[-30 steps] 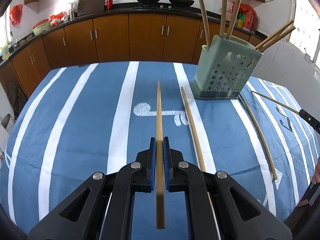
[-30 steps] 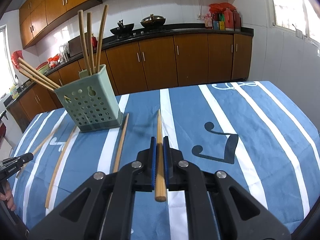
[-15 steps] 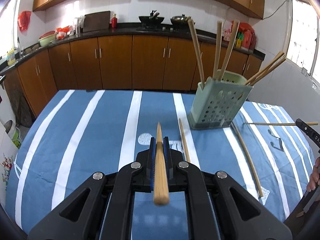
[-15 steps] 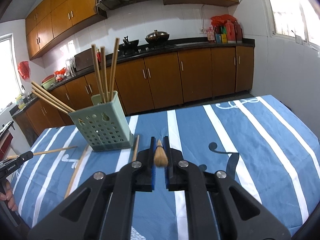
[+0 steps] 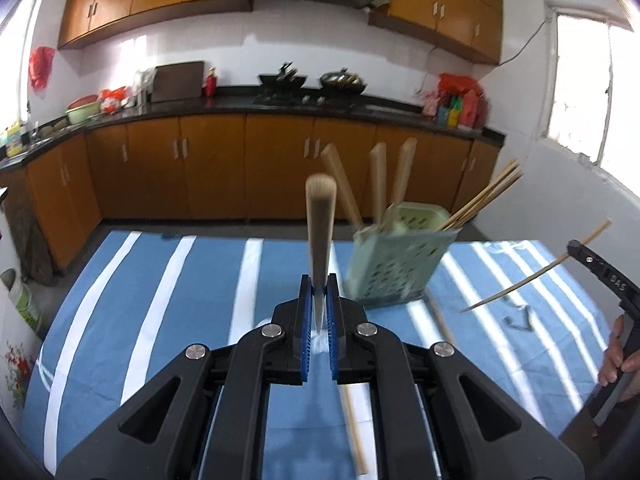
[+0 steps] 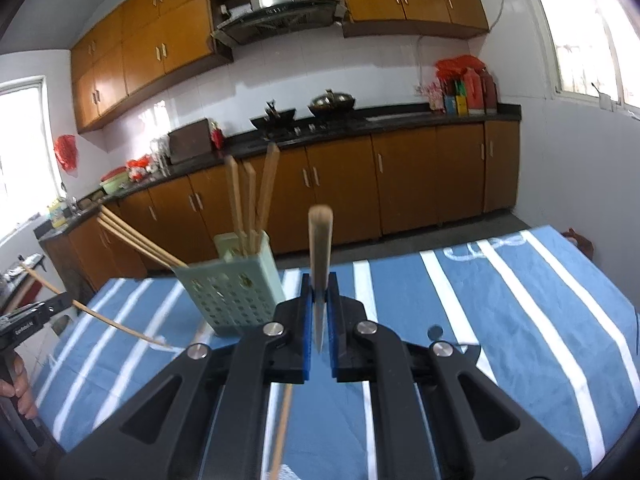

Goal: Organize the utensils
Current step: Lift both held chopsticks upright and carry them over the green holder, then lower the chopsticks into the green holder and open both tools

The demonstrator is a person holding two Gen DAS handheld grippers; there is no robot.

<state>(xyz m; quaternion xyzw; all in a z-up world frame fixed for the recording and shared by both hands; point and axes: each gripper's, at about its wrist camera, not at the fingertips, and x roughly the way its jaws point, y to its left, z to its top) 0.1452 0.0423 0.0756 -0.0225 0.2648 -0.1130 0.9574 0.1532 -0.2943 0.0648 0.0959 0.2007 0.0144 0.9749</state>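
My left gripper [image 5: 319,300] is shut on a wooden chopstick [image 5: 320,232], which points up and away, lifted above the table. My right gripper [image 6: 319,300] is shut on another wooden chopstick [image 6: 320,256], also raised. The green perforated utensil holder [image 5: 396,256] stands on the blue striped tablecloth, ahead and right of the left gripper; it holds several chopsticks. In the right wrist view the holder [image 6: 228,292] is ahead and left. The right gripper with its chopstick also shows at the right edge of the left wrist view [image 5: 600,272].
Two loose chopsticks lie on the cloth, one under the left gripper [image 5: 354,428] and one beside the holder [image 5: 440,320]. The blue striped table [image 6: 520,320] extends right. Kitchen cabinets and a counter [image 5: 240,108] stand beyond the table's far edge.
Both grippers have risen and tilted upward, lifting their chopsticks off the table. The holder now appears lower and farther in both views.
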